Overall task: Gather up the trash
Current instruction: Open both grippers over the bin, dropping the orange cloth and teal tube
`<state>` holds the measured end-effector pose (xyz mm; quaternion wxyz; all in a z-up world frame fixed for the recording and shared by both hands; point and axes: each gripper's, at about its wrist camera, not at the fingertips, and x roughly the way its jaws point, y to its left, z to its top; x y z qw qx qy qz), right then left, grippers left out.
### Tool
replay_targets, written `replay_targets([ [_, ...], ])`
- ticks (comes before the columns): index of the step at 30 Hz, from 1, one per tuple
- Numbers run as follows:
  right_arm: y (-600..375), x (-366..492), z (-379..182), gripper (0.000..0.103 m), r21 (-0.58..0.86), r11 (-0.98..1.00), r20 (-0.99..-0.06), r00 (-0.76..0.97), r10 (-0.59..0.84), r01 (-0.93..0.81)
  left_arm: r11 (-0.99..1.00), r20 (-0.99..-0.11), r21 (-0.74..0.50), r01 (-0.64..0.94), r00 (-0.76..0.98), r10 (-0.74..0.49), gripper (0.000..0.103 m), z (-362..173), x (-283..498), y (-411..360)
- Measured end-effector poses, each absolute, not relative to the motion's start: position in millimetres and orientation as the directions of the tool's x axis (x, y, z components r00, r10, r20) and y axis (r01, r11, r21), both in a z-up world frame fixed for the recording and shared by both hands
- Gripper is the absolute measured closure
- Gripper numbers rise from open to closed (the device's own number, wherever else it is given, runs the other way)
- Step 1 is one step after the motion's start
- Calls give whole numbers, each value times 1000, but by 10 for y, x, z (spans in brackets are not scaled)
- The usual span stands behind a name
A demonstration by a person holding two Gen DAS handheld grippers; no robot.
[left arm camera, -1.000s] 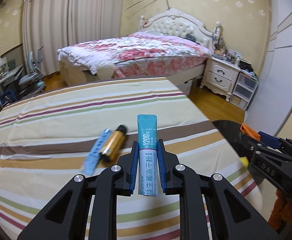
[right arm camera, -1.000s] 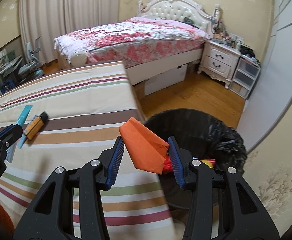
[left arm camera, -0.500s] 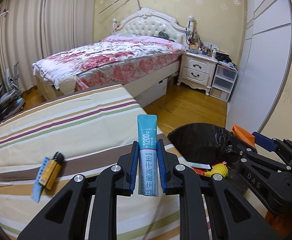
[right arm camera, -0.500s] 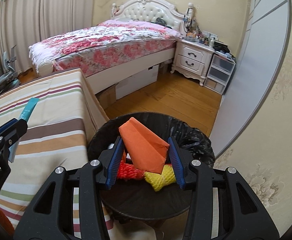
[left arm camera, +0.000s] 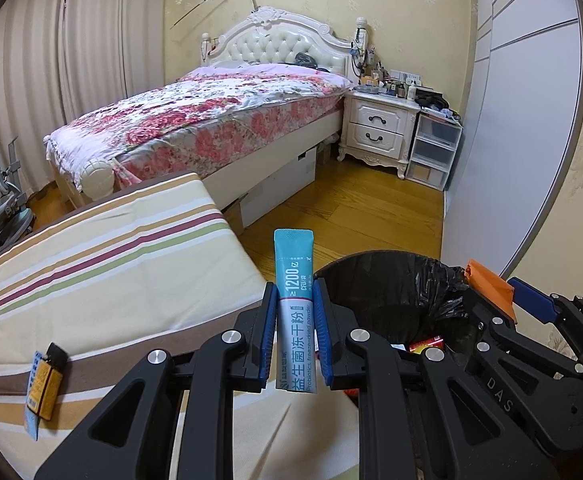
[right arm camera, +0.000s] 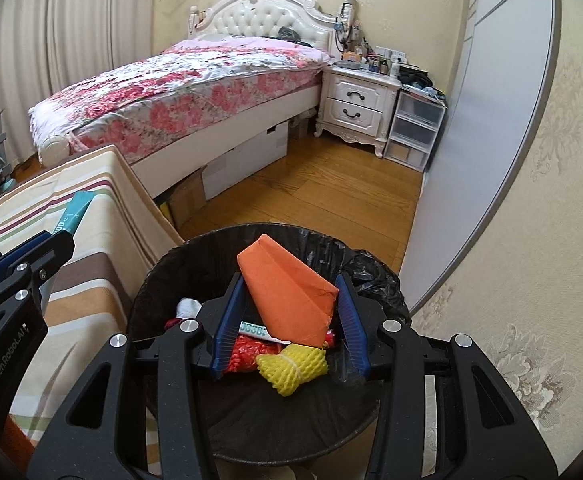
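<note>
Over the bin (right arm camera: 163, 280), my right gripper (right arm camera: 291, 320) holds the orange paper (right arm camera: 287, 292) tight between its two blue pads. A second ago this paper was over the edge of the striped table (right arm camera: 103, 216); now it hangs right above the black bag, over the yellow net (right arm camera: 291, 372) and red net (right arm camera: 243, 354) already inside. So I think this piece is ready to drop. The paper sits between the pads, touching both, with its top corner poking out past the tips.

My left gripper (left arm camera: 294, 320) has swung over too. It pinches the blue packet (left arm camera: 293, 280) upright, with the pads close together on the packet's lower half and its top sticking up. Before, it was over the table; now the packet is at the bin's (left arm camera: 375, 264) near rim, not quite above the hole.

A lighter (left arm camera: 45, 386) is left on the table (left arm camera: 111, 240), well apart from both grippers.
</note>
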<state>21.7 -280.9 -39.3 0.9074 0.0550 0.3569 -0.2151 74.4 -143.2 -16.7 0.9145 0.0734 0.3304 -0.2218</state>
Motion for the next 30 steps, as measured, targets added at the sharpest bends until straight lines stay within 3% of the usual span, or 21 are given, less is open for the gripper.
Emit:
replay_targets([
  [30,-3082,327,-509,57,-45,863,-683,615,-395,504,870,-696,19,493,631,-343,83,-376,916,-1804],
])
